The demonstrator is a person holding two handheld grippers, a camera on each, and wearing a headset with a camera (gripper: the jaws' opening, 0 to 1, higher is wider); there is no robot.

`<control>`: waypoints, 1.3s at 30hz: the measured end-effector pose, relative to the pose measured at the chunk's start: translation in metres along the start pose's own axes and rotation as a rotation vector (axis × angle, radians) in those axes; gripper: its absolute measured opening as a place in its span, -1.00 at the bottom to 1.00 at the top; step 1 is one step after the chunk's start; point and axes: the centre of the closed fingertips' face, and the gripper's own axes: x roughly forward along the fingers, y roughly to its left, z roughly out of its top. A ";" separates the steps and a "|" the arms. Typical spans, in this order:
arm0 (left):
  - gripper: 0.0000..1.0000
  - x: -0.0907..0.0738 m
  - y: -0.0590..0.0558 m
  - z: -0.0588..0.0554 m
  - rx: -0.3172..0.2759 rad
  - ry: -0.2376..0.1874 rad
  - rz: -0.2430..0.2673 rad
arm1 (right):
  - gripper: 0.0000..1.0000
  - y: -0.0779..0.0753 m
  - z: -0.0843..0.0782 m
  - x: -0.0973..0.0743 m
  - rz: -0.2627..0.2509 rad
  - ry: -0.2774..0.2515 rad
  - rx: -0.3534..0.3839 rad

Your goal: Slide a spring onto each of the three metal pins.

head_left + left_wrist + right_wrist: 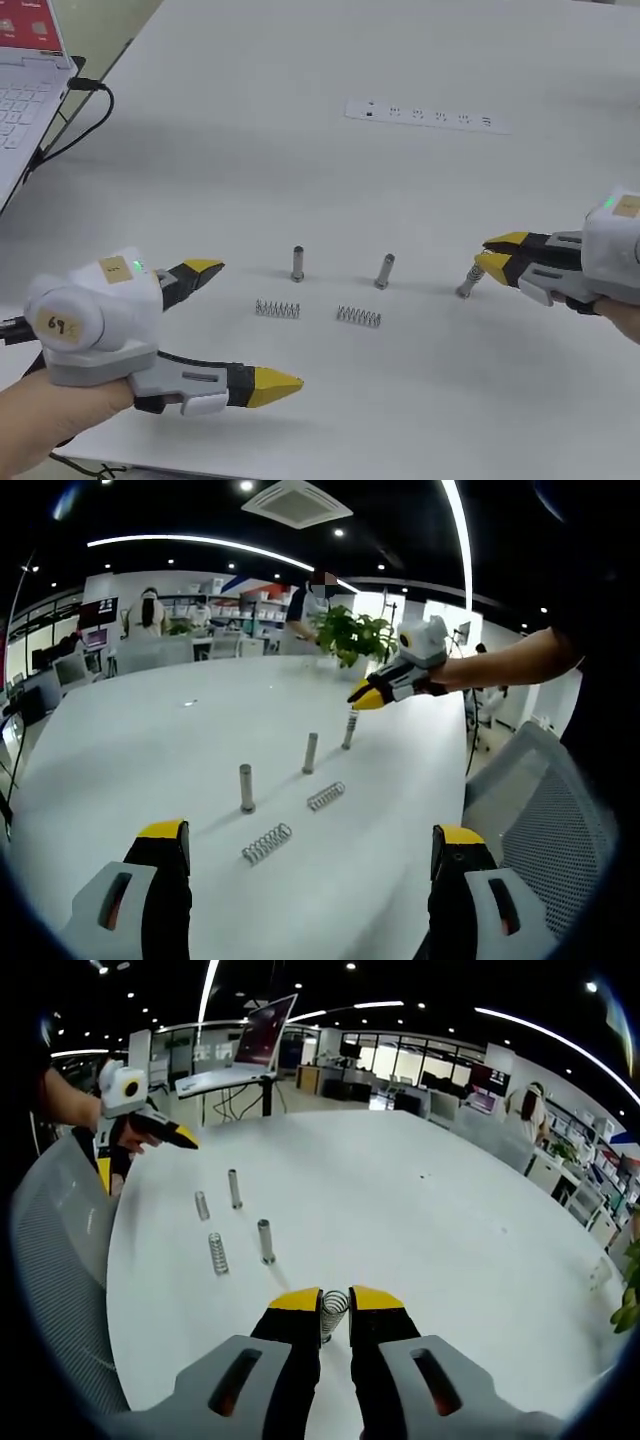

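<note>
Three metal pins stand upright in a row on the white table: left pin, middle pin, right pin. Two springs lie flat in front of them, one near the left pin, the other near the middle pin. My right gripper is shut on a third spring, held at the top of the right pin. My left gripper stands wide open, low at the near left, its jaws pointing at the loose springs with nothing between them.
A white power strip lies at the back of the table. An open laptop with a black cable sits at the far left edge. A grey mesh chair stands beside the table.
</note>
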 end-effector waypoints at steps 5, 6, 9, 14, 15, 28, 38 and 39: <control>0.96 -0.001 0.000 -0.001 -0.001 0.002 0.002 | -0.84 0.001 -0.005 0.005 0.006 0.015 -0.001; 0.96 -0.001 0.001 -0.001 -0.001 0.002 0.002 | -0.84 0.001 -0.005 0.005 0.007 0.016 -0.003; 0.96 -0.001 0.001 -0.001 -0.002 0.002 0.004 | -0.84 0.001 -0.007 0.007 0.010 0.021 0.001; 0.96 -0.002 0.002 -0.002 -0.002 0.005 0.007 | -0.84 0.002 -0.011 0.010 0.016 0.035 -0.008; 0.96 -0.002 0.002 -0.002 -0.003 0.005 0.006 | -0.84 0.002 -0.012 0.010 0.017 0.036 -0.008; 0.96 -0.002 0.001 -0.003 -0.003 0.007 0.005 | -0.83 0.004 -0.022 0.017 0.018 0.066 -0.015; 0.96 -0.002 0.001 -0.003 -0.004 0.007 0.006 | -0.83 0.005 -0.025 0.019 0.022 0.075 0.009; 0.96 -0.002 0.000 -0.003 -0.004 0.008 0.002 | -0.83 0.005 -0.025 0.019 0.023 0.074 0.015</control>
